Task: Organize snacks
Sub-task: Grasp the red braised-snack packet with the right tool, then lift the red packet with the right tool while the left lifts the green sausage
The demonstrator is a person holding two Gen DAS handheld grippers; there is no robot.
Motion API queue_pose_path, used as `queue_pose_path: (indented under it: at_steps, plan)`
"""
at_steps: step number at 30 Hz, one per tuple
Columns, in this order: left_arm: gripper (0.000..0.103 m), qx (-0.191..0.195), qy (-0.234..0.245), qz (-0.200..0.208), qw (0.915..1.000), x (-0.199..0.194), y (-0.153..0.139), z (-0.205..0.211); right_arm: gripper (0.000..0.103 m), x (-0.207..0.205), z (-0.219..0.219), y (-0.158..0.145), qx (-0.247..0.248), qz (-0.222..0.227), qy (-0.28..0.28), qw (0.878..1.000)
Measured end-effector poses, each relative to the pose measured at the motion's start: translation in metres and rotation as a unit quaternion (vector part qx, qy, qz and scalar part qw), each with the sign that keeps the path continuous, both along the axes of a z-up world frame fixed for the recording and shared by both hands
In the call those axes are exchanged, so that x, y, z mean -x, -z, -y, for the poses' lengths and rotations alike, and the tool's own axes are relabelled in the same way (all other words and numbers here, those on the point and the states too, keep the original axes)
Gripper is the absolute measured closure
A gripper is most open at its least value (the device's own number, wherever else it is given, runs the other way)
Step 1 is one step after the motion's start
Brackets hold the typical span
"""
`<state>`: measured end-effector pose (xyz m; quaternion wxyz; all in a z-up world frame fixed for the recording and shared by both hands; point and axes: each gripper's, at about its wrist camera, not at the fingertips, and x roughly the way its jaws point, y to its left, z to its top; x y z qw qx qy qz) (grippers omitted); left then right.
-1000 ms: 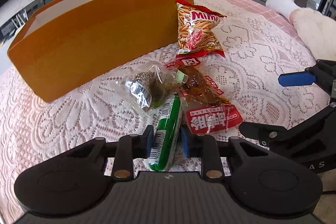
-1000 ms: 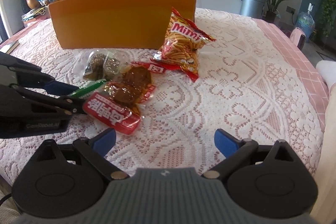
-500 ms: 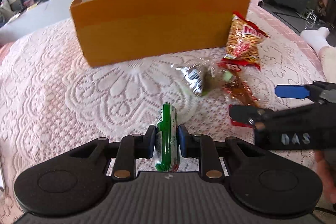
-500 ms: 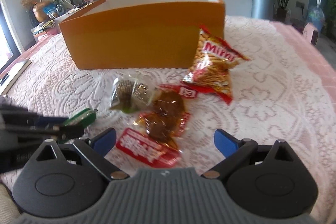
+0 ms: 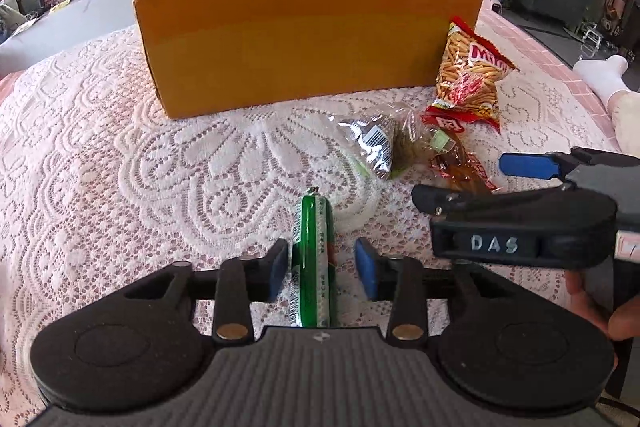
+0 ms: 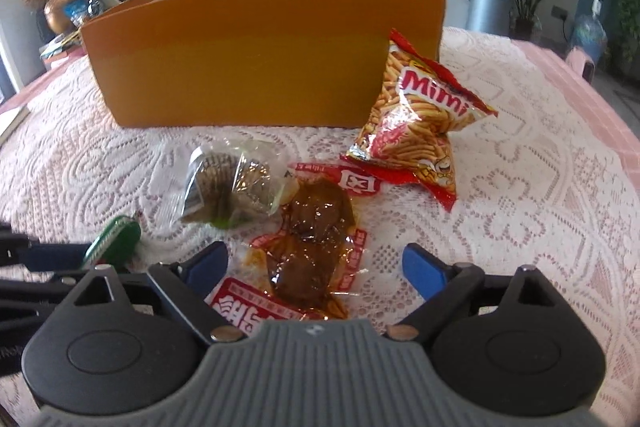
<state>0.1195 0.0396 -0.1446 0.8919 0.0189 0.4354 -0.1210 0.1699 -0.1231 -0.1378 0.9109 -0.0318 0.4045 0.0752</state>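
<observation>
The green sausage stick (image 5: pixel 314 255) is seen lying on the lace cloth (image 5: pixel 120 187) between the fingers of the left gripper (image 5: pixel 322 269). Those jaws have just been opening; the left pad sits just beside the wrapper and the right pad stands clear of it, so the stick is judged released rather than held. It lies apart from the other snacks, at about 7 o'clock from the pile, while the orange box (image 5: pixel 304 39) stands at 12 o'clock, its inside hidden by the near wall.

Further right, the clear bag of dark pieces (image 6: pixel 228 183) is found at 11 o'clock of the right gripper (image 6: pixel 316 263), and the Mimi bag (image 6: pixel 416 115) at 1 o'clock, leaning on the box corner. The brown meat pack (image 6: pixel 312 247) lies straight between the right fingers, which have just been closing a little but are still spread wide, touching nothing.

The step in hand is judged to be the sorting of 1 snack while the next is approached. A lowering and a firm pinch on the slippery meat pack are called for next.
</observation>
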Motion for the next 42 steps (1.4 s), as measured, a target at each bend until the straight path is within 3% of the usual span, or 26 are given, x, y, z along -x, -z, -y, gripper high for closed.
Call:
queue_pose_path:
  at_steps: [4,6,11,17,22,28,32,37,38,42]
  plan:
    - [0.043,-0.004,0.007,0.000,1.0000,0.001,0.001,0.003,0.035,0.007,-0.001,-0.001,0.012,0.015,-0.015,1.000]
    - [0.042,-0.001,0.008,-0.007,0.9999,0.000,0.002,0.003,0.036,0.008,0.000,-0.001,0.016,0.017,-0.019,1.000]
    - [0.038,0.003,0.016,-0.004,0.9999,0.001,0.002,0.007,0.050,0.010,0.007,-0.004,0.015,0.016,-0.014,1.000]
    - [0.039,0.022,0.002,-0.008,0.9997,0.001,0.001,0.005,0.054,0.024,0.012,-0.009,0.029,0.012,-0.035,0.999]
    - [0.046,0.046,-0.023,-0.012,0.9986,-0.001,0.000,-0.005,0.057,0.034,0.014,-0.016,0.041,0.012,-0.041,0.998]
    - [0.059,0.028,-0.028,0.008,0.9992,0.000,0.003,-0.002,0.059,0.040,0.019,-0.018,0.024,-0.014,-0.026,0.999]
    - [0.078,0.017,-0.030,0.017,0.9993,0.001,0.004,-0.001,0.062,0.048,0.022,-0.024,0.015,-0.011,-0.019,1.000]
    - [0.079,0.036,-0.038,0.021,0.9984,0.006,0.001,-0.006,0.068,0.053,0.026,-0.034,0.002,-0.004,-0.014,1.000]
    - [0.079,0.033,-0.040,0.026,0.9983,0.008,-0.001,-0.006,0.086,0.055,0.027,-0.036,-0.004,-0.004,-0.014,1.000]
    - [0.079,0.040,-0.045,0.037,0.9975,0.014,-0.013,-0.009,0.086,0.059,0.031,-0.039,-0.017,-0.014,-0.009,1.000]
